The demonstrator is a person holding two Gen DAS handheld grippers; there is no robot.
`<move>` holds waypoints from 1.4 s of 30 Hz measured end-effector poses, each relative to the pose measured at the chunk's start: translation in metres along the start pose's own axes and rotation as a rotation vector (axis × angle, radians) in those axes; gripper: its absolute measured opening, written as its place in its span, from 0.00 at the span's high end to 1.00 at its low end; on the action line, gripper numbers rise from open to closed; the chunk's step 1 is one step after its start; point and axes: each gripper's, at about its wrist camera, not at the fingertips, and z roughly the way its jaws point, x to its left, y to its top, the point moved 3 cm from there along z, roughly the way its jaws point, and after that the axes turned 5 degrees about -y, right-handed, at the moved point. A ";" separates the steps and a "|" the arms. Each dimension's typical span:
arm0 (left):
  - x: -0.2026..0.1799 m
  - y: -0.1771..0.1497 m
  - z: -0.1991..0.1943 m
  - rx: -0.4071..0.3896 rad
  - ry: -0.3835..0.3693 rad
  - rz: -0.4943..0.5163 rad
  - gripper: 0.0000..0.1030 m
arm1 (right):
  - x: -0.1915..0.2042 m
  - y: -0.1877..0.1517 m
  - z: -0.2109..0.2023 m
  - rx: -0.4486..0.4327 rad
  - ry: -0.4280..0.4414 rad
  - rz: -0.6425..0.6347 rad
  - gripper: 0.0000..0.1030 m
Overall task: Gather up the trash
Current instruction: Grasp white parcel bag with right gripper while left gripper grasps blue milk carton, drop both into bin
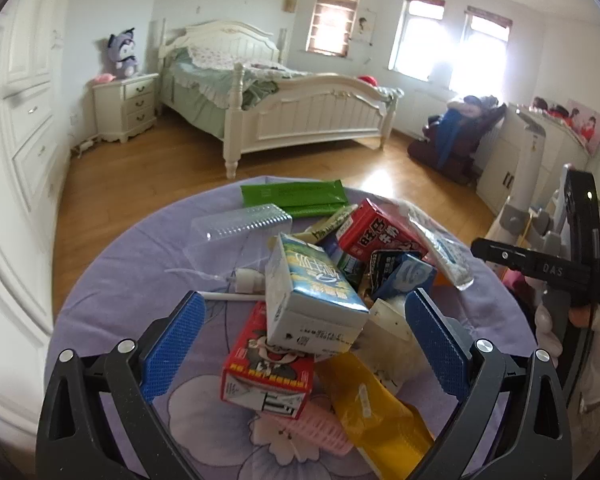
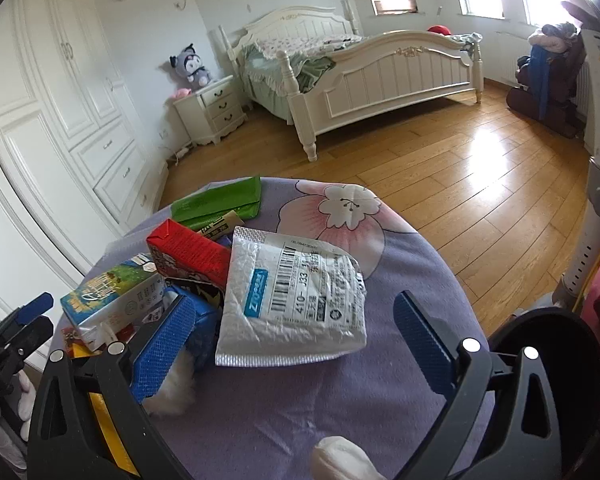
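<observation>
A pile of trash lies on a round table with a purple floral cloth (image 1: 112, 280). My left gripper (image 1: 306, 312) is open, its blue pads either side of a white and blue carton (image 1: 312, 300) resting on a red carton (image 1: 268, 364). A yellow wrapper (image 1: 380, 412) and a pink basket (image 1: 320, 432) lie below. My right gripper (image 2: 296, 328) is open around a white bubble mailer (image 2: 296, 300) with a barcode label. A red carton (image 2: 192, 252), a green packet (image 2: 216, 200) and a blue box (image 2: 202, 320) lie to its left.
A clear plastic box (image 1: 236, 232), a white pump nozzle (image 1: 248, 280) and a crumpled tissue (image 2: 340, 460) also lie on the cloth. Behind are wooden floor, a white bed (image 1: 300, 108), a nightstand (image 1: 126, 104) and a wardrobe (image 2: 60, 100). The right gripper's body (image 1: 540, 268) shows at right.
</observation>
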 end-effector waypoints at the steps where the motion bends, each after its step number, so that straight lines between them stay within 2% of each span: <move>1: -0.003 0.003 0.009 0.022 -0.002 0.015 0.04 | 0.003 0.003 0.010 0.015 -0.022 -0.027 0.05; 3: -0.007 0.009 0.019 0.047 0.012 0.026 0.06 | 0.007 0.007 0.026 0.047 -0.055 -0.054 0.05; 4: -0.008 0.011 0.027 0.067 0.028 0.041 0.14 | 0.009 0.006 0.036 0.086 -0.043 -0.059 0.05; 5: -0.007 0.012 0.034 0.093 0.035 0.043 0.30 | 0.010 0.005 0.046 0.134 -0.029 -0.059 0.05; 7: -0.004 0.010 0.047 0.148 0.012 0.021 0.46 | 0.006 0.001 0.057 0.213 -0.023 -0.042 0.05; 8: -0.002 0.009 0.050 0.161 0.008 0.012 0.50 | 0.004 -0.002 0.058 0.226 -0.027 -0.037 0.05; 13: 0.011 0.010 0.045 0.108 -0.003 -0.037 0.51 | -0.002 -0.010 0.043 0.184 -0.013 -0.015 0.28; 18: 0.013 0.012 0.018 0.001 -0.014 -0.077 0.51 | -0.011 -0.020 0.022 0.132 0.005 0.052 0.34; 23: 0.002 0.019 -0.032 -0.098 -0.087 -0.077 0.51 | -0.013 -0.028 -0.019 -0.002 0.021 0.077 0.35; 28: -0.049 0.026 -0.047 -0.108 -0.215 -0.039 0.51 | -0.015 -0.043 -0.076 -0.213 -0.103 0.019 0.35; 31: -0.099 0.019 -0.034 -0.065 -0.335 -0.011 0.51 | -0.039 -0.064 -0.100 -0.272 -0.213 0.056 0.35; 34: -0.154 0.009 -0.006 0.005 -0.441 0.015 0.51 | -0.081 -0.089 -0.111 -0.272 -0.320 0.121 0.35; 37: -0.208 -0.002 0.026 0.069 -0.530 0.063 0.51 | -0.124 -0.111 -0.109 -0.227 -0.413 0.153 0.35; 42: -0.273 -0.020 0.087 0.187 -0.615 0.100 0.51 | -0.184 -0.144 -0.099 -0.150 -0.474 0.220 0.35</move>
